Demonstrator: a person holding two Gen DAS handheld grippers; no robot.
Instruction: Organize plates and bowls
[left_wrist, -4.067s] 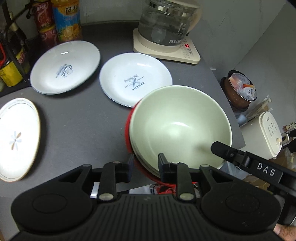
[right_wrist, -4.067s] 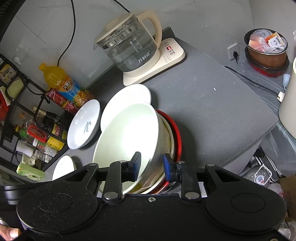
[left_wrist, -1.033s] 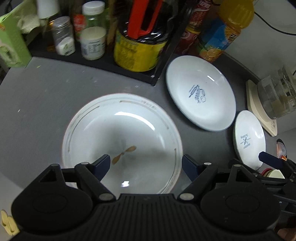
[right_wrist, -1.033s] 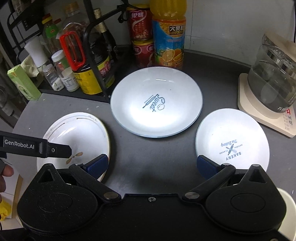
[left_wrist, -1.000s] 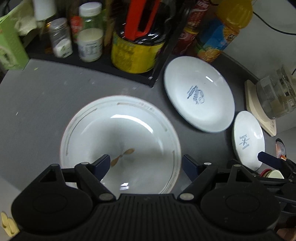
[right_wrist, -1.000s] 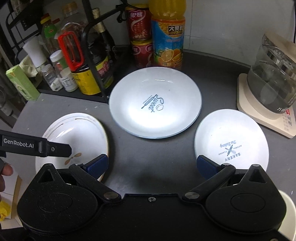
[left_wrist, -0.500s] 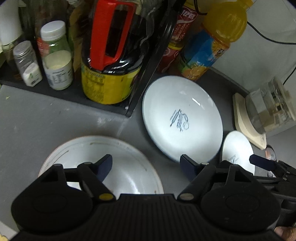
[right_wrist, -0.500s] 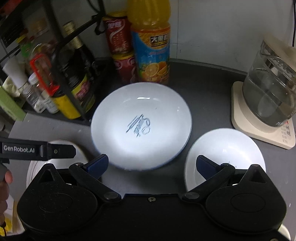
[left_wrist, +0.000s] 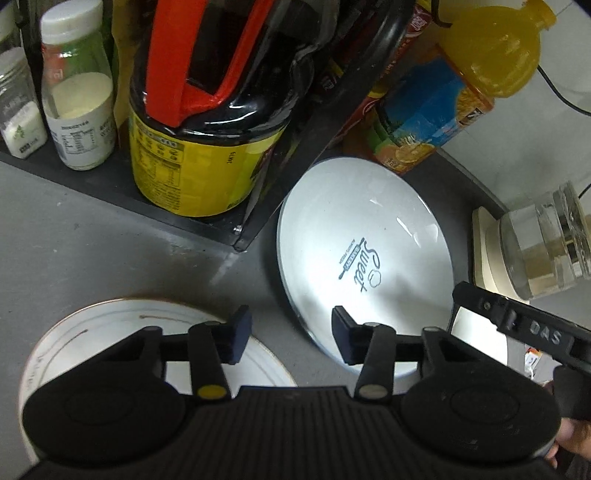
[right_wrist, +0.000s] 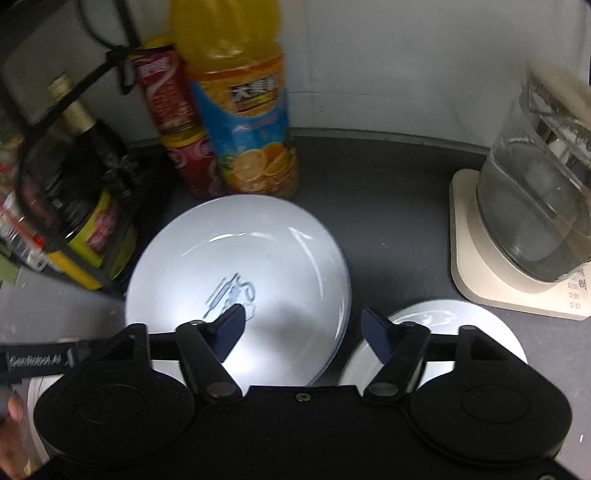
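Plates lie singly and flat on the grey surface (left_wrist: 92, 240), none stacked, so we judge the gathering of plates not yet begun here. The "Sweet" plate (left_wrist: 365, 269) sits in the back corner, its far rim close against the orange juice bottle (right_wrist: 243, 110) and its left rim near the black rack (left_wrist: 207, 221) of jars and bottles. We read that crowding as the reason both tools come at it from the near, open side.

The left tool (left_wrist: 291, 336) is open, its jaws moderately apart and holding nothing. One fingertip hangs over the gold-rimmed plate (left_wrist: 74, 332); the other hangs over the near rim of the "Sweet" plate. Whether either touches a plate we cannot tell.

The right tool (right_wrist: 303, 328) is also open and empty, jaws wide. Its left fingertip lies over the middle of the "Sweet" plate, its right over the smaller white plate (right_wrist: 476, 325), which sits just beside the larger one and near the kettle base (right_wrist: 517, 295). That view is blurred.

We judge the step in hand to be choosing a rim to grip. A flat plate offers only its edge, so a low, angled approach will be needed. The bottle and rack leave little room for sliding the plate backward.
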